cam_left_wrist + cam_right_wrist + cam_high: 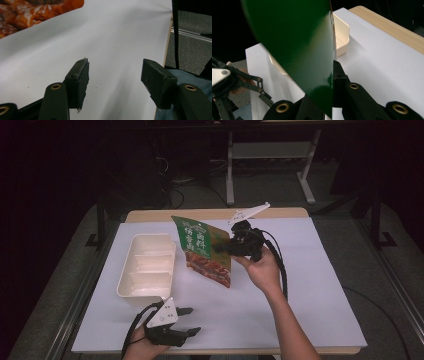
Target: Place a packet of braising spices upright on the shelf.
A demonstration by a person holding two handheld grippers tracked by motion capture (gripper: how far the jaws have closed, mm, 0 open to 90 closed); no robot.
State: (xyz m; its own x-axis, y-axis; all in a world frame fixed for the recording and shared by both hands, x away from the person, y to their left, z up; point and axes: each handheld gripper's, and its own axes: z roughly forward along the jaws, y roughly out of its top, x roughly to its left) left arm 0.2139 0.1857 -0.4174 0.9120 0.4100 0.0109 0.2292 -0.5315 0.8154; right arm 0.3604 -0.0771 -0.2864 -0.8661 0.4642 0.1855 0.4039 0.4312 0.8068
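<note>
- Right gripper [223, 245] is up off the table, its jaws clamped on the right edge of a green food pouch [202, 249], gripping it firmly.
- Seen from the right gripper view, the pouch [297, 47] rises as a glossy green sheet straight out of the black jaws, pinched tight between them.
- From the high view the pouch hangs in the air over the middle of the white table cover [310, 270], tilted, green with printed characters at its top and a picture of browned food at its lower end.
- Just left of the pouch, a cream tray [146, 267] with three compartments lies on the cover, apart from the pouch; the right gripper view catches a corner of it [342, 35] beyond the green sheet.
- Left gripper [189, 321] sits low at the near edge of the table, left of centre, held in the person's left hand [142, 347].
- Its jaws are spread apart with nothing between them, only bare white cover showing through the gap in the left gripper view [113, 75].
- In that same view the food picture on the pouch [37, 12] shows at the far left, well apart from those jaws.
- Wooden table edge [280, 213] runs along the far side, beyond the cover.
</note>
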